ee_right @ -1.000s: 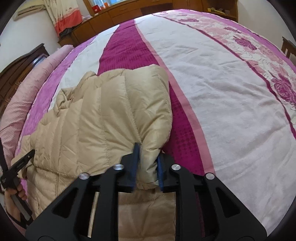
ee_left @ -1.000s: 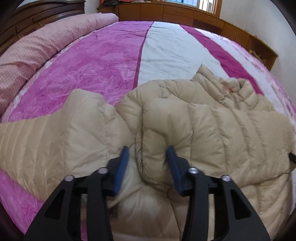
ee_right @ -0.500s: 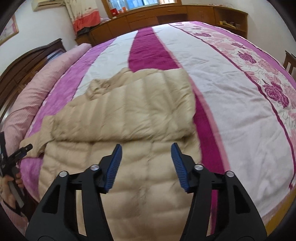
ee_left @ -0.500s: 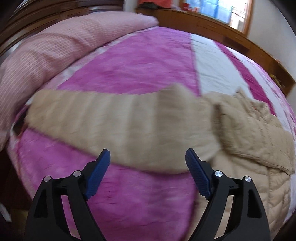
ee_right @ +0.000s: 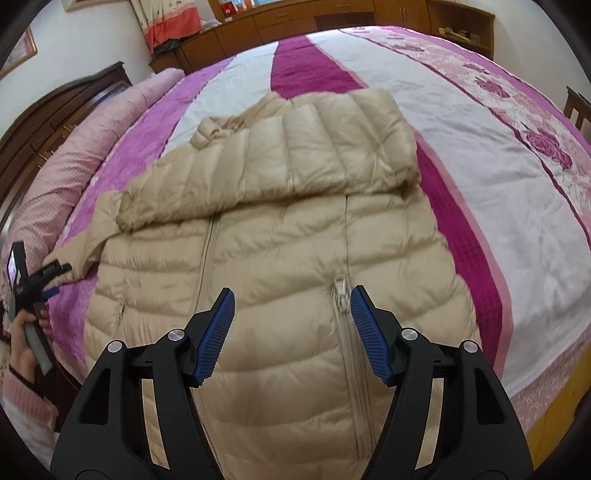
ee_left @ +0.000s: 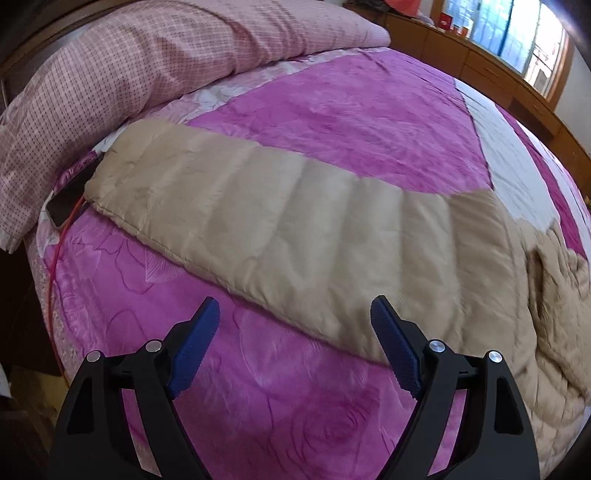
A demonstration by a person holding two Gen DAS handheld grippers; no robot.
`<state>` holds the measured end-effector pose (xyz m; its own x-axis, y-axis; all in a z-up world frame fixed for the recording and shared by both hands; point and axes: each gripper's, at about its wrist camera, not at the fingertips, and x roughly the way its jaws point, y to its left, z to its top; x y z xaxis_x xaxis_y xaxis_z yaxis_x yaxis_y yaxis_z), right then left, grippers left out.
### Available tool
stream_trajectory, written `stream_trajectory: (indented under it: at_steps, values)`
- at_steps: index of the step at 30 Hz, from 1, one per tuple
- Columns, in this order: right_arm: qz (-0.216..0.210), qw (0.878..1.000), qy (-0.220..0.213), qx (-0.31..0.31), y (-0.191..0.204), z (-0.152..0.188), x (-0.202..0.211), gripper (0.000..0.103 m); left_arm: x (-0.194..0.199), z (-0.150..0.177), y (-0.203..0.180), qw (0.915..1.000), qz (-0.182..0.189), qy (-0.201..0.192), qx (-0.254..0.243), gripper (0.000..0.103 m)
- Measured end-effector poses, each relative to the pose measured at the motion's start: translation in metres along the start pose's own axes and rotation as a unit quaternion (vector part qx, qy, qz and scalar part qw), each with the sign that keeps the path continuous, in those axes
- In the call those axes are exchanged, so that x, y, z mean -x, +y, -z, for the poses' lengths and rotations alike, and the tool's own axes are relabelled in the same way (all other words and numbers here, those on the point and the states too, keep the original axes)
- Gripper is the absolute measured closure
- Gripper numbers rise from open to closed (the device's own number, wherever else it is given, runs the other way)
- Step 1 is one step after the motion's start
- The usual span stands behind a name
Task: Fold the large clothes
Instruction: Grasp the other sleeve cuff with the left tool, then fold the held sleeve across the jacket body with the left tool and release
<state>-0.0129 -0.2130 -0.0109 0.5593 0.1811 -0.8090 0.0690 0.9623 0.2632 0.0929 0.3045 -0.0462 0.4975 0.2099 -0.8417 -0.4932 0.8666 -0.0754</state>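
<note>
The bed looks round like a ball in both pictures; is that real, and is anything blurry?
Not real: in both wrist views the fisheye lens bulges the bed and darkens the corners. Left wrist view: the jacket sleeve is slightly smeared, and the window glares bright. Right wrist view: the beige jacket looks softly blurred, under even light.

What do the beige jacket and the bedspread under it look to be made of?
Jacket: probably thin synthetic shell with down or fibre filling; slight sheen, puffy stitched channels.
Bedspread: likely plush or brushed fabric; matte magenta with embossed rose pattern, soft wrinkles. The fibre cannot be told.
</note>
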Motion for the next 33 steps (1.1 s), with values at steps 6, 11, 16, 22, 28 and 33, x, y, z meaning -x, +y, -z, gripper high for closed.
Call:
stream_trajectory:
  at_steps: [6, 11, 16, 22, 28, 33]
  values:
    - [0.014, 1.0, 0.011, 0.003, 0.003, 0.006, -0.004, 0.038, -0.018, -0.011, 0.011, 0.9997, 0.003, 0.006, 0.025, 0.022]
    - [0.018, 1.0, 0.017, 0.003, 0.008, 0.007, -0.009, 0.038, -0.03, -0.016, 0.015, 0.9992, 0.012, 0.008, 0.036, 0.02]
    - [0.023, 0.999, 0.022, 0.005, 0.013, 0.009, -0.012, 0.032, -0.04, -0.023, 0.01, 0.9997, 0.001, 0.004, 0.025, 0.02]
    - [0.029, 0.999, 0.025, -0.001, 0.011, 0.009, -0.015, 0.029, -0.039, -0.022, -0.001, 0.9999, -0.011, -0.009, -0.002, 0.053]
    - [0.026, 0.999, 0.021, 0.006, 0.012, 0.009, -0.012, 0.029, -0.018, -0.02, -0.01, 0.9992, 0.027, -0.027, 0.006, 0.094]
    - [0.027, 0.999, 0.016, 0.014, 0.014, 0.009, -0.009, 0.029, 0.029, -0.015, -0.028, 0.9946, 0.058, -0.082, -0.025, 0.094]
